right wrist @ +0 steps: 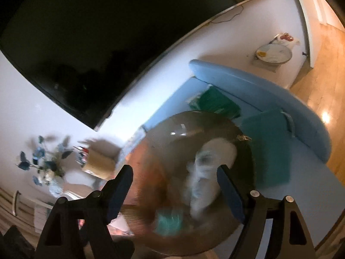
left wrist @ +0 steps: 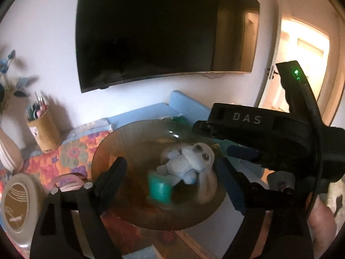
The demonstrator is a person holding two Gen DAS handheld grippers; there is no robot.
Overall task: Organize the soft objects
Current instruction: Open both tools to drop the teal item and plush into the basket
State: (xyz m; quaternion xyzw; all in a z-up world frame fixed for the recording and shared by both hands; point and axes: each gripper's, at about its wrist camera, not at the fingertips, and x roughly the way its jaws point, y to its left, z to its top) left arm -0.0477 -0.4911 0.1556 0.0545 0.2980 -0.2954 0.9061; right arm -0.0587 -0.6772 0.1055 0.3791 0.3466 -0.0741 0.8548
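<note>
At the far left of the left wrist view stood a ribbed beige vase [left wrist: 9,151] with blue artificial flowers [left wrist: 8,64], and just right of it a tan cylindrical holder full of pens [left wrist: 44,129]. Both stood on a cloth with an orange flower pattern [left wrist: 71,151]. A round cream-coloured lid with brown lines [left wrist: 18,209] lay at the near left.

In the middle was a wide brown ribbed glass bowl [left wrist: 112,149]. Inside it lay a grey and white plush dog [left wrist: 192,159], and a small teal soft cube [left wrist: 160,188] touched its near side. The left gripper [left wrist: 172,172] was spread wide above the bowl, with the toys showing between its fingers but not pressed by them.

The right gripper [right wrist: 174,185] was also spread, and nothing was pinched in it; in its own blurred view the plush dog [right wrist: 207,172] appeared between the fingers. In the left view its black body came in from the right over the far rim of the bowl.

Behind the bowl was a light blue sofa [right wrist: 258,90] with green cushions [right wrist: 215,101], and a large dark television [left wrist: 151,32] hung on the white wall.
</note>
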